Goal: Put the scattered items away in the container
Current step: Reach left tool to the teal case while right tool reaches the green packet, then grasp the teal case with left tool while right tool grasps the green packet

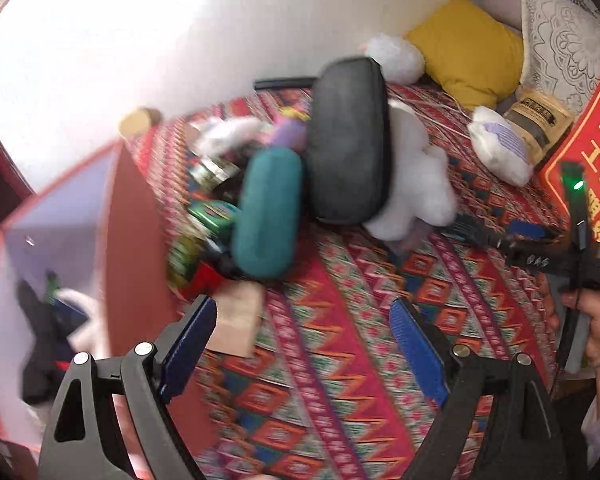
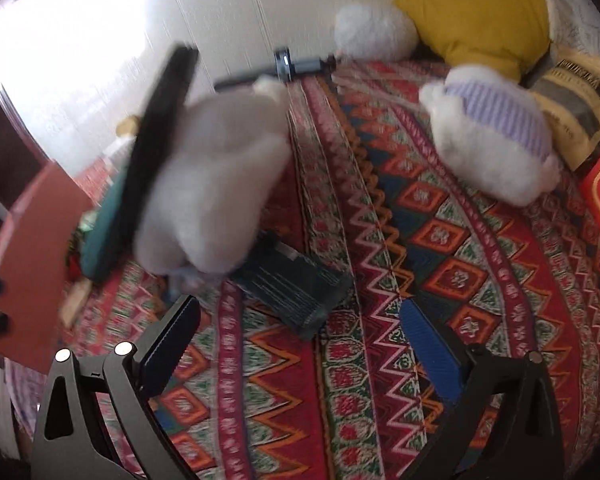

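Two spread, empty grippers, left gripper (image 1: 304, 344) and right gripper (image 2: 300, 344), hover over the patterned bed (image 1: 340, 360), where the soft, light white plush (image 2: 212, 184) lies mid-bed near the red container (image 1: 136, 240), likely best pinched across its squashy body.

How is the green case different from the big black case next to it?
The teal-green case is smaller and narrower than the black case. The green one lies low on the patterned cloth, while the black one is propped up, leaning against a white plush toy. The green looks fuzzy, the black smoother. Both are long, rounded cases, side by side.
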The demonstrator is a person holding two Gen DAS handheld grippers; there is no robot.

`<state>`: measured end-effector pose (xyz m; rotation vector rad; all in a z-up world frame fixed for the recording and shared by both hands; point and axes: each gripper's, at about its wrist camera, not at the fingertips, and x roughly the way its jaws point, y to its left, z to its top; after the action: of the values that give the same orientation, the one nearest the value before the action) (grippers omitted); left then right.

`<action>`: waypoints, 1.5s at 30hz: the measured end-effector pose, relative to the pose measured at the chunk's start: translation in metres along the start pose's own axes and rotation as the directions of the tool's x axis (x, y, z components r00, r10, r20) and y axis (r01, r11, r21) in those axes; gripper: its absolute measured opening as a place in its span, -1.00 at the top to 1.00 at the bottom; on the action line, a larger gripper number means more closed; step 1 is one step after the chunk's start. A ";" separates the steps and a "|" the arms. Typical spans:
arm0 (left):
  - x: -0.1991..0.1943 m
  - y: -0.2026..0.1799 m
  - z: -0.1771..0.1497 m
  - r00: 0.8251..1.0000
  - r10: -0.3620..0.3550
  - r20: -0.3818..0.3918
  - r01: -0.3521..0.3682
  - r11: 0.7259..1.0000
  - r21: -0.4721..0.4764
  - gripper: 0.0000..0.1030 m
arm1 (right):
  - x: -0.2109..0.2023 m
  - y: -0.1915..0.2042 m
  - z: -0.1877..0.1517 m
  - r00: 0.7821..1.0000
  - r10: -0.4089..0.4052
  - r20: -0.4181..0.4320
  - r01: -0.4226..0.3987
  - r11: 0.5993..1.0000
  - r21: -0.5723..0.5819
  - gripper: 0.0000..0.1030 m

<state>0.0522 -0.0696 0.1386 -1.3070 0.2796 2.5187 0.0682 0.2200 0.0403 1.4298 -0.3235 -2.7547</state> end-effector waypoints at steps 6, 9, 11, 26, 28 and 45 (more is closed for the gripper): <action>0.007 0.032 0.015 0.999 -0.043 -0.018 0.042 0.998 -0.050 -0.72 | 0.039 0.012 0.006 0.999 -0.034 -0.036 0.023 0.967 -0.254 -0.90; 0.030 0.021 0.027 0.996 -0.048 -0.075 0.046 0.999 -0.021 -0.72 | 0.046 0.005 0.007 0.998 -0.006 -0.055 -0.010 0.960 -0.278 -0.67; 0.048 0.007 0.037 0.993 -0.015 -0.113 0.019 0.999 0.035 -0.72 | 0.040 -0.001 0.016 0.998 -0.002 -0.062 -0.014 0.967 -0.254 0.06; 0.162 -0.010 0.063 0.952 0.032 -0.304 -0.022 0.999 0.035 -0.74 | -0.023 -0.002 0.021 0.995 0.102 0.018 -0.094 0.966 -0.242 0.16; 0.170 -0.013 0.065 0.954 0.061 -0.294 -0.047 0.997 0.054 -0.93 | -0.025 -0.004 0.026 0.993 0.112 0.033 -0.102 0.970 -0.221 0.16; 0.185 0.023 0.063 0.932 0.027 -0.360 -0.042 0.999 -0.034 -0.29 | -0.029 0.008 0.031 0.983 0.179 0.040 -0.165 0.960 -0.227 0.16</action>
<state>-0.1055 -0.0420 0.0238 -1.7946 0.3309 2.3077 0.0593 0.2208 0.0822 1.2069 -0.1265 -2.6004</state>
